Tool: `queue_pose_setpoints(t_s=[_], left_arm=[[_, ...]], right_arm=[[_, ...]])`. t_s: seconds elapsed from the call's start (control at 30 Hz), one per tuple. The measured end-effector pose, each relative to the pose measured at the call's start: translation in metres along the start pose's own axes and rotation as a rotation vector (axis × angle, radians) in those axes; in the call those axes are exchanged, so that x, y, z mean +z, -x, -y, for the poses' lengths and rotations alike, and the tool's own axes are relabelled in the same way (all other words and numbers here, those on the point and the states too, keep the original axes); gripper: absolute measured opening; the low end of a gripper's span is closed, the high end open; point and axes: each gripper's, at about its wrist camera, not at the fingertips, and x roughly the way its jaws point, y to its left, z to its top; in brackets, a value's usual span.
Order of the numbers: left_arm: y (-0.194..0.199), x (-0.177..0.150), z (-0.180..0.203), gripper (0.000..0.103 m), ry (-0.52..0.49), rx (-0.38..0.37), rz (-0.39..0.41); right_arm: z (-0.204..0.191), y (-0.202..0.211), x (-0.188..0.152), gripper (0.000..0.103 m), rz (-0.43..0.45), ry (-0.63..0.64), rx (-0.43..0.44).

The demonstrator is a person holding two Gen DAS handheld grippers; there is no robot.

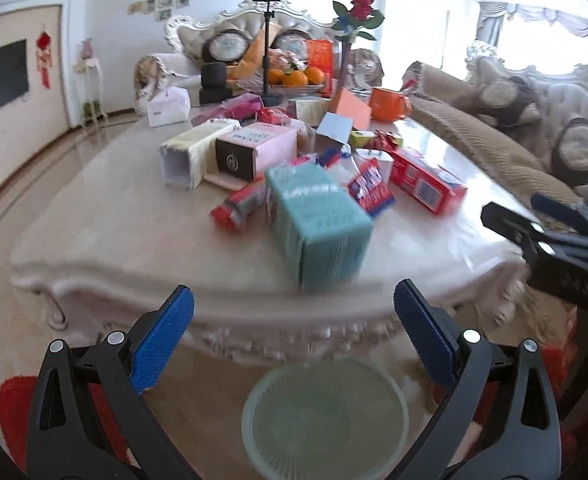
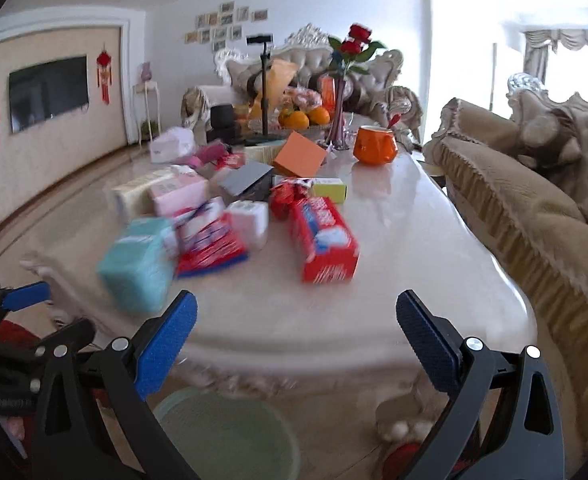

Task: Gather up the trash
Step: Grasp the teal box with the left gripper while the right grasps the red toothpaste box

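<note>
A pile of empty boxes and wrappers lies on the marble coffee table point(image 1: 113, 216). Nearest its front edge stands a teal box point(image 1: 318, 224), also in the right wrist view point(image 2: 137, 264). A red box point(image 1: 426, 180) point(image 2: 326, 240), red-blue wrappers point(image 1: 370, 188) point(image 2: 209, 248), a pink box point(image 1: 253, 148) and a cream box point(image 1: 193, 152) lie behind. A pale green bin point(image 1: 326, 420) point(image 2: 229, 436) stands on the floor below the table edge. My left gripper point(image 1: 294, 324) is open and empty above the bin. My right gripper point(image 2: 296, 328) is open and empty over the table's front edge.
At the far end of the table stand an orange mug point(image 2: 374, 146), a vase of red roses point(image 2: 342, 120), a fruit bowl with oranges point(image 1: 294, 76) and a phone tripod point(image 1: 269, 40). A beige sofa point(image 2: 534, 208) runs along the right. A red rug point(image 1: 9, 404) lies on the floor.
</note>
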Motion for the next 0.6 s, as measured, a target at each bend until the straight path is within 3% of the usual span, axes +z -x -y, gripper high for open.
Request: queue_pose_setpoints(t_s=[0.2,0.53,0.57,0.6], left_arm=[[-0.041,0.007,0.01,0.097,0.083,0.048,-0.042],[-0.059,0.028,0.006,0.096,0.112,0.058,-0.041],[-0.062,0.028,0.006,0.092,0.11,0.054,-0.049],[-0.064,0.028,0.005,0.075,0.105,0.047,-0.056]], right_arm=[[0.021,-0.063,0.017,0.096,-0.075,0.072,0.06],[0.034,-0.105,0.024,0.093,-0.171,0.076,0.127],[0.033,-0.107,0.023,0.091,-0.179,0.077,0.134],[0.033,-0.11,0.023,0.084,-0.187,0.077,0.141]])
